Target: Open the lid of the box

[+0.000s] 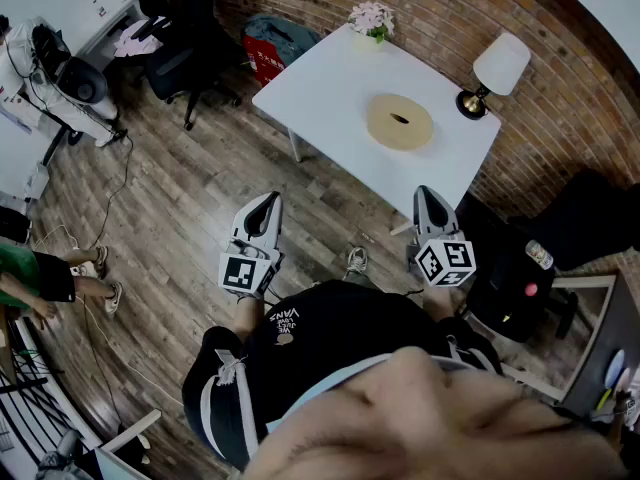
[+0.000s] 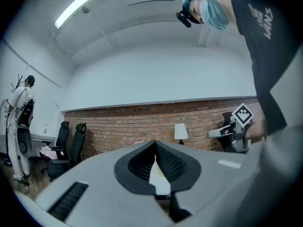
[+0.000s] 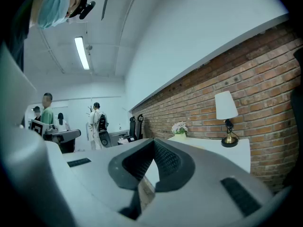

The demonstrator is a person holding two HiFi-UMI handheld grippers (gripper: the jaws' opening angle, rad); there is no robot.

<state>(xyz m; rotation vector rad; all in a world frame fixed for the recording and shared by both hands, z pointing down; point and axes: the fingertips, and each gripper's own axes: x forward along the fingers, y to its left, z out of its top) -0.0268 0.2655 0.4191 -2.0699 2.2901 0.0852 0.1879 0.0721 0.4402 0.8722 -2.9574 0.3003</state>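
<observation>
Task not started. Box (image 1: pixel 399 122) sits flat near table (image 1: pixel 320 88) centre, lid on, contents hidden. Round and low, so no long axis to line up. Only a small dark slot mid-lid, too small to read.

Both grippers short of the table top, held abt level, pointing toward it.
- R gripper (image 1: pixel 428 196) is nearer: tip at table's near edge, box ahead and slightly left of it.
- L gripper (image 1: pixel 268 201) is off the table's near-left side, over floor, box ahead and to its right, well apart.
- Jaws pressed together on both, nothing between them in either gripper view.

Flowers (image 1: pixel 372 18) at table's far corner and lamp (image 1: pixel 497 68) at its right corner, both well apart from box, not in the approach line.

Judgement: next needs a reach fwd over the table and jaws spread before taking the lid rim. R likely leads, w/ L steadying the base. Risk: a light box could slide or lift whole off the smooth table if the lid is pulled w/o the base held.
</observation>
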